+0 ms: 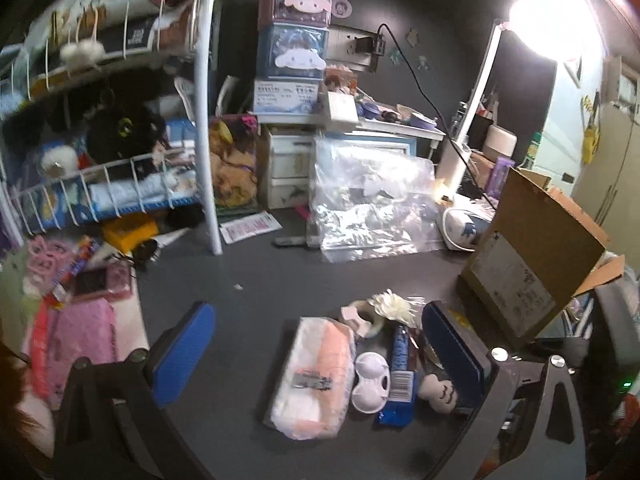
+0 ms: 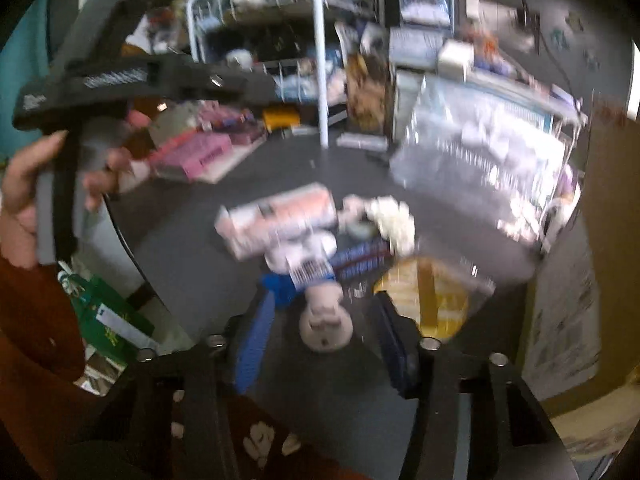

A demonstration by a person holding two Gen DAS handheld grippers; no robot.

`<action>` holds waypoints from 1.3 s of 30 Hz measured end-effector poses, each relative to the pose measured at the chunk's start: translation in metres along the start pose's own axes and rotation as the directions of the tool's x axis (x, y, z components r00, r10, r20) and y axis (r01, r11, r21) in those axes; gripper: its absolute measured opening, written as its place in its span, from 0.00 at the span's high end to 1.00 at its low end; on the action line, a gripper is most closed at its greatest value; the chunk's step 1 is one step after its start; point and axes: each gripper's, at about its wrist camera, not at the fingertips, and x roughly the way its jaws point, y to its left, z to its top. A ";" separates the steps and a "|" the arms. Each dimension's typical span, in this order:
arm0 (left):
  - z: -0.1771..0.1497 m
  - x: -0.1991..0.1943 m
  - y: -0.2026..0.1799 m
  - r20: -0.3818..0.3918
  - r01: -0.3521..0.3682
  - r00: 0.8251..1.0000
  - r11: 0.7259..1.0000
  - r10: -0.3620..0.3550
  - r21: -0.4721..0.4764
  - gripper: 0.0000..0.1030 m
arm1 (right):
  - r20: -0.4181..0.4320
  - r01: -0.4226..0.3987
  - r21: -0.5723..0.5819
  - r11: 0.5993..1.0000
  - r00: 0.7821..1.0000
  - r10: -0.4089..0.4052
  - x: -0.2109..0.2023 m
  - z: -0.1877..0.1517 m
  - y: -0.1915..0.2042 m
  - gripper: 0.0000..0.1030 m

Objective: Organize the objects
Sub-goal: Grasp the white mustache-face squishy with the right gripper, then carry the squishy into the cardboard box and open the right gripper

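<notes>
- I see a dark grey table (image 1: 248, 272), round-edged in the right wrist view.
- Near me a small cluster lies on it: tissue pack (image 1: 314, 376), white and peach, with a white two-cup case (image 1: 370, 388) touching its right side.
- Blue snack wrapper (image 1: 400, 376) just right of the case, a small plush head (image 1: 440, 394) beside that.
- White fluffy flower piece (image 1: 390, 306) at the cluster's far end.
- Clear plastic bag (image 1: 372, 200) further back, well apart from the cluster.
- Cardboard box (image 1: 528, 264) stands tilted at the right.
- White wire rack (image 1: 212, 152) has a leg on the table, left.
- Pink clutter (image 1: 80, 320) at the left edge, blurred.
- A yellow packet (image 2: 428, 300) shows in the right wrist view, blurred.
</notes>
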 end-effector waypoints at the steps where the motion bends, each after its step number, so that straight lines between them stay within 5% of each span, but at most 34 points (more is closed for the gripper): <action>1: -0.002 0.000 -0.001 0.000 0.010 1.000 1.000 -0.010 0.010 0.00 | -0.010 -0.003 0.002 1.000 1.000 0.003 0.003 -0.003 -0.001 0.61; 12: -0.016 0.004 -0.005 -0.053 0.104 0.993 0.994 -0.102 0.030 0.00 | -0.054 0.036 -0.052 0.998 0.998 -0.039 0.029 -0.012 0.004 0.73; 22: -0.008 -0.004 -0.026 -0.142 0.292 0.950 0.953 -0.279 0.081 0.03 | 0.017 -0.060 -0.030 0.998 0.998 0.060 -0.002 0.008 0.003 0.77; 30: 0.030 -0.028 -0.060 -0.140 0.437 0.897 0.890 -0.419 0.130 0.56 | 0.173 -0.072 -0.143 0.987 0.980 0.097 -0.058 0.056 0.015 0.77; 34: 0.051 -0.035 -0.082 -0.132 0.469 0.882 0.867 -0.452 0.166 0.70 | 0.215 -0.036 -0.152 0.988 0.974 0.069 -0.078 0.069 0.005 0.77; 39: 0.080 -0.029 -0.122 -0.137 0.492 0.871 0.841 -0.473 0.224 0.72 | 0.249 0.026 -0.119 0.993 0.968 0.004 -0.107 0.075 -0.021 0.77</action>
